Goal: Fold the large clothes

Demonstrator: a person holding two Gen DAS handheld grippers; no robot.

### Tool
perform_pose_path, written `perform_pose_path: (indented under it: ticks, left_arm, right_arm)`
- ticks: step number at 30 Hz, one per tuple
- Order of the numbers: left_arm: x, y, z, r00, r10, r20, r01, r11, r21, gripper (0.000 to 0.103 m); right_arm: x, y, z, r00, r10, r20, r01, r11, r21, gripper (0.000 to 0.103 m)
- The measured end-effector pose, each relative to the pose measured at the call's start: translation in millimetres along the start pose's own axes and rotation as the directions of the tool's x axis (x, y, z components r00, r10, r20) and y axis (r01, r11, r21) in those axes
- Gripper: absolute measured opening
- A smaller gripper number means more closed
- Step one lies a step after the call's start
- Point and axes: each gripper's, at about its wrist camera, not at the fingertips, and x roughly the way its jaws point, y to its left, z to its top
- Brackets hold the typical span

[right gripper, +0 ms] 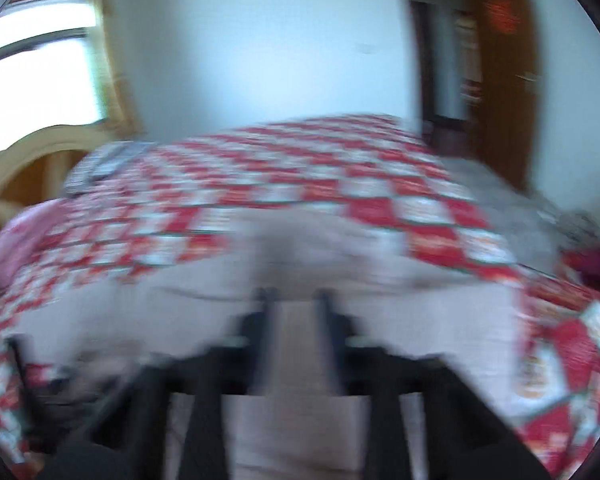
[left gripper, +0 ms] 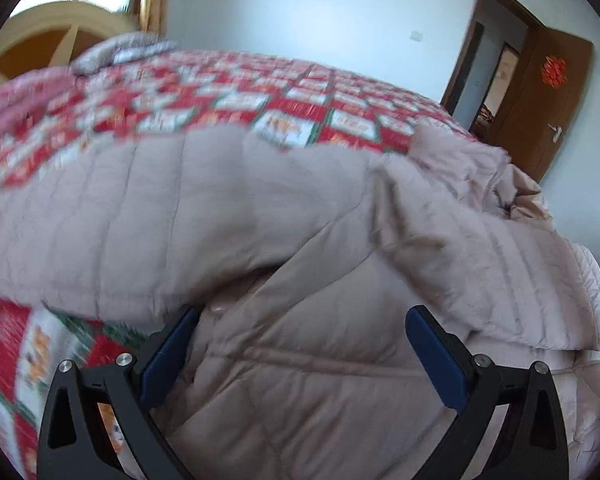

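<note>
A pale pink quilted jacket (left gripper: 260, 216) lies spread across the bed, with a sleeve folded over its body. My left gripper (left gripper: 300, 344) hovers low over the jacket front, its blue-padded fingers (left gripper: 168, 356) wide apart and holding nothing. The right wrist view is heavily blurred. In it my right gripper (right gripper: 296, 300) has its dark fingers nearly together over the jacket (right gripper: 420, 320). A strip of the pink fabric fills the narrow gap between them and looks pinched.
The bed carries a red, white and green patterned quilt (left gripper: 228, 96), with a grey pillow (left gripper: 128, 50) by the wooden headboard (left gripper: 40, 44). A brown door (left gripper: 548, 96) stands open at the right, and a window (right gripper: 36, 72) is at the left.
</note>
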Motion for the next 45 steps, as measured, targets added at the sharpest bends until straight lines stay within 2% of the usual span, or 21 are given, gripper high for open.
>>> perform_pose_path:
  ticks: [3,5,7,8,10,12,14,17,21,23,25,27,29,30,33,35,38,41,42,43,45]
  left_arm:
    - [-18,-26,23,0.998,-0.011,0.063,0.008,0.999,0.043,0.102]
    - [-15,-46,38,0.998,-0.007,0.059,0.003,0.998,0.070,0.102]
    - [-3,-63,47,0.999,0.039,0.037,-0.043,0.994,0.100,0.102]
    - [8,-70,50,0.997,0.076,0.020,-0.078,0.991,0.111,0.102]
    - [37,-80,45,0.988,0.141,-0.058,-0.132,0.983,0.128,0.102]
    - [55,-85,29,0.976,0.193,-0.102,-0.175,0.971,0.161,0.102]
    - [58,-88,10,0.974,0.220,-0.052,-0.206,0.960,0.191,0.102]
    - [61,-93,9,0.967,0.254,-0.032,-0.241,0.946,0.216,0.102]
    - [67,-97,12,0.960,0.279,-0.032,-0.264,0.936,0.232,0.102]
    - [66,-98,11,0.961,0.275,-0.028,-0.261,0.938,0.229,0.102]
    - [62,-92,12,0.972,0.230,-0.043,-0.218,0.956,0.195,0.102]
    - [51,-77,15,0.988,0.132,-0.075,-0.121,0.984,0.134,0.102]
    - [33,-62,17,0.996,0.055,-0.076,-0.049,0.996,0.078,0.102]
    - [14,-44,19,0.998,0.043,-0.049,-0.041,0.999,0.035,0.102]
    - [-29,9,22,0.995,0.095,0.038,-0.092,0.993,-0.068,0.102]
    - [-46,44,24,0.988,0.147,0.053,-0.138,0.980,-0.143,0.102]
    - [-70,111,22,0.971,0.230,0.063,-0.205,0.941,-0.269,0.102]
    - [-86,174,15,0.936,0.348,0.046,-0.307,0.876,-0.372,0.102]
    - [-91,201,11,0.920,0.392,0.025,-0.345,0.836,-0.426,0.102]
    - [-93,214,9,0.913,0.407,0.016,-0.355,0.815,-0.457,0.102]
    - [-98,254,1,0.897,0.442,-0.010,-0.373,0.743,-0.555,0.102]
  right_arm:
    - [29,-39,-15,0.991,-0.112,-0.077,0.114,0.993,0.017,0.011]
    - [48,-52,-29,0.982,-0.118,-0.146,0.127,0.990,0.055,0.011]
    - [61,-60,-42,0.974,-0.093,-0.206,0.117,0.987,0.107,0.009]
    - [65,-61,-45,0.967,-0.114,-0.228,0.139,0.985,0.098,0.003]
    - [66,-60,-47,0.959,-0.131,-0.250,0.158,0.983,0.093,0.002]
    - [62,-57,-54,0.958,-0.138,-0.251,0.162,0.984,0.075,0.002]
    - [59,-60,-61,0.964,-0.127,-0.232,0.148,0.986,0.076,0.002]
    - [62,-69,-61,0.967,-0.129,-0.218,0.151,0.985,0.088,0.002]
    - [67,-56,-63,0.960,-0.221,-0.172,0.230,0.972,0.039,0.002]
    - [69,-47,-64,0.950,-0.277,-0.148,0.278,0.960,-0.008,0.003]
    - [70,-40,-65,0.938,-0.321,-0.131,0.317,0.947,-0.052,0.004]
    - [71,-39,-64,0.934,-0.333,-0.126,0.327,0.943,-0.065,0.004]
    - [71,-43,-64,0.940,-0.319,-0.126,0.315,0.948,-0.049,0.004]
    - [70,-46,-64,0.942,-0.310,-0.125,0.308,0.951,-0.038,0.004]
    - [69,-46,-64,0.943,-0.310,-0.124,0.308,0.951,-0.034,0.004]
    - [70,-44,-64,0.940,-0.317,-0.123,0.315,0.948,-0.041,0.004]
    - [69,-44,-65,0.941,-0.317,-0.119,0.315,0.948,-0.038,0.004]
    - [66,-45,-65,0.946,-0.303,-0.113,0.303,0.953,-0.020,0.006]
    - [64,-46,-65,0.952,-0.288,-0.107,0.289,0.957,-0.006,0.006]
    - [62,-46,-66,0.957,-0.272,-0.103,0.274,0.962,0.006,0.009]
    - [60,-49,-66,0.967,-0.235,-0.094,0.239,0.970,0.035,0.012]
